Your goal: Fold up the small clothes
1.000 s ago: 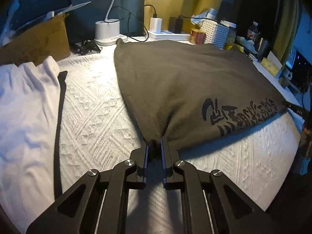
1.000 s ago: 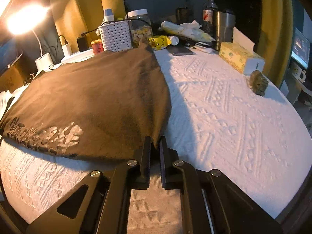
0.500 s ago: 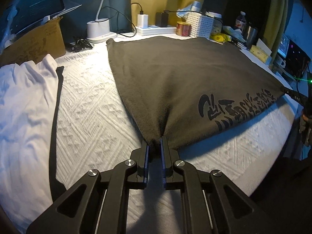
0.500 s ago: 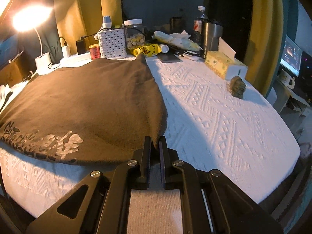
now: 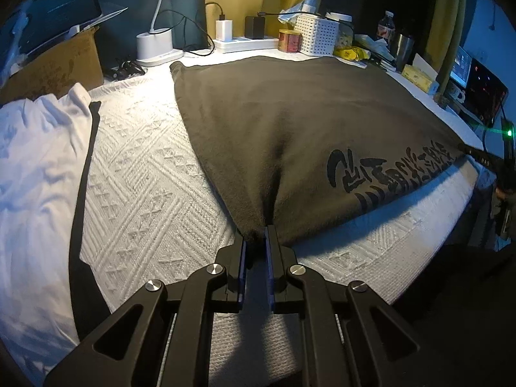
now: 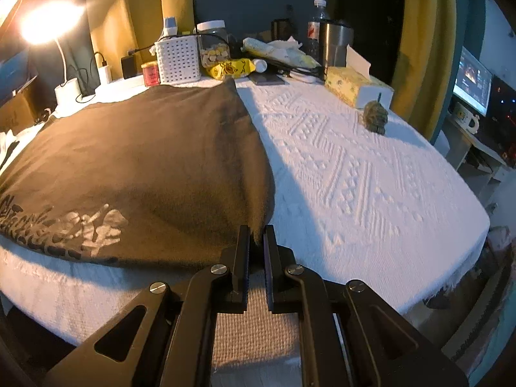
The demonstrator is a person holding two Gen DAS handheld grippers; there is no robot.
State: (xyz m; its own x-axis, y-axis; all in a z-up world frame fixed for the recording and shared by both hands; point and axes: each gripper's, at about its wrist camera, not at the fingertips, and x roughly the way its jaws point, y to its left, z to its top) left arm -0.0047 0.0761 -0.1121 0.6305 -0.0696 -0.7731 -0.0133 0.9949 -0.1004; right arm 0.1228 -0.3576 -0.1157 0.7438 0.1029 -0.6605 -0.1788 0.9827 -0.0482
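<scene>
A dark grey-brown garment with black printed lettering lies spread on the white textured table cover. My left gripper is shut on its near left corner. My right gripper is shut on its near right corner, and the garment stretches away to the left of it, with its print near the front edge. Both held corners are raised a little, and the cloth is taut between them.
A white garment lies at the left. Along the back stand a cardboard box, a lamp base, a power strip, a white basket, a steel tumbler and a tissue box. A small dark object sits at right.
Both grippers have drawn back toward the table's front edge with the corners held, pulling the garment nearer and flatter. More of the table's front edge shows.
</scene>
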